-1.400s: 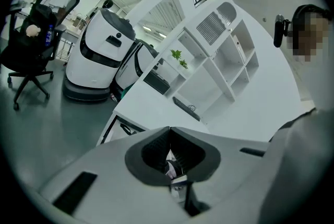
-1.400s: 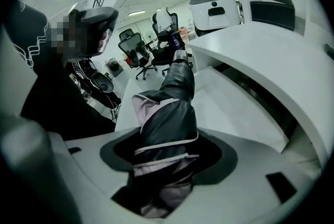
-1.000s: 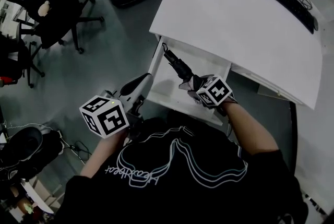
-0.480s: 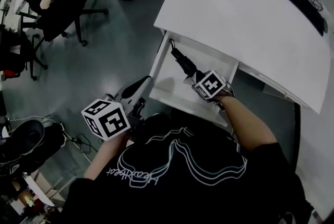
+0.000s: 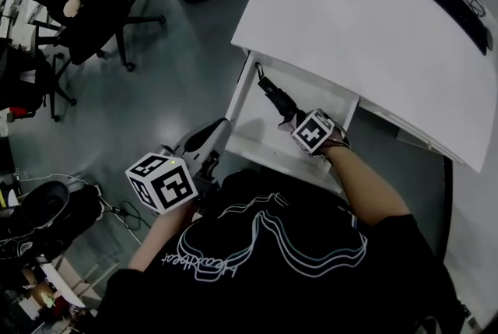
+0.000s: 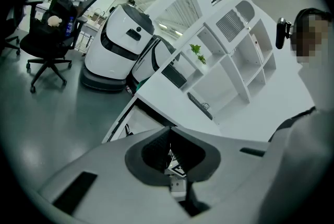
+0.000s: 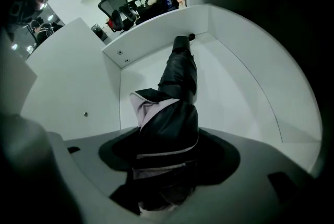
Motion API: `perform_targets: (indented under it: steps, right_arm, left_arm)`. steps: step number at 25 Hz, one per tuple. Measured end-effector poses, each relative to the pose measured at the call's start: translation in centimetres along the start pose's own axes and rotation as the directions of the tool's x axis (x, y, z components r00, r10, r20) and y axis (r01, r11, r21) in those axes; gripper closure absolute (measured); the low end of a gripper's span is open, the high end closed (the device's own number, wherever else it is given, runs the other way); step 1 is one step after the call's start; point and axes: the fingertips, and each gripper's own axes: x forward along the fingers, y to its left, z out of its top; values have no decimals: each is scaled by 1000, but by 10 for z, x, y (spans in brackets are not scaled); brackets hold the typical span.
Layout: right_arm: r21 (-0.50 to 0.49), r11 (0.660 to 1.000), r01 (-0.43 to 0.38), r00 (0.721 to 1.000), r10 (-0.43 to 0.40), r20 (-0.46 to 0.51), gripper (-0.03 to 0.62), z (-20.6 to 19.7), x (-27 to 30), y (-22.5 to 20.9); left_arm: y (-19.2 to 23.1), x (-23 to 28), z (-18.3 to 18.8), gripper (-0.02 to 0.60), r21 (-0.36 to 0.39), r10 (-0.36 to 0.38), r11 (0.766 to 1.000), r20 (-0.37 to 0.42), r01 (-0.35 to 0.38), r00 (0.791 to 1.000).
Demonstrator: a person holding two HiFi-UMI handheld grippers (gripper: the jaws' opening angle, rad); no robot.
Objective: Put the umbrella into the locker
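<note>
Umbrella (image 7: 175, 108), folded, black with one pale fold showing. Its near end is concealed between the jaws of the right hand-held gripper (image 7: 166, 165), which are clamped on it. It is extended ahead of that gripper, inside the white locker (image 7: 235, 87); whether its far end touches the rear corner cannot be made out. Left hand-held gripper (image 6: 169, 137): jaws pressed together, nothing held, seen well apart to the left

In locker (image 5: 253, 136) under desk (image 5: 350, 21) lies umbrella (image 5: 274, 97), right tool (image 5: 298, 121) on it; left tool (image 5: 204, 139) outside, to L.
</note>
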Motion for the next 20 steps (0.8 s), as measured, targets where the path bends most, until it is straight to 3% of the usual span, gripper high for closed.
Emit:
perform_targets:
  steps: [4,6,9,14,17,20]
  right_arm:
    - [51,999,-15,999,16,-33,264,-9,2,3]
    - [103,994,-43,998,48,-44,208,-14,-2,9]
    - [137,989,-58,997,49,65,157,4,-12,9]
    - [251,965,-71,976,15,219,159,23,-56,5]
    - [310,943,-122,922,-7,387,238,48,-104,8]
    - [321,937,-139,821,-72,567,383,74,-166,11]
  left_arm:
    - [0,4,-1,577,2,-7,1000,-16,7,1000]
    - [-2,4,-1,577,8,-15,1000,-26,15,1000]
    - [-3,4,1,577,16,-26,1000,-41,27,999]
    - [-6,3,10,577,29,-50,998,-65,52,997]
    - [-13,0,20,577,40,-73,996,-74,77,995]
    - [-21,-1,30,577,60,-101,993,-74,105,992]
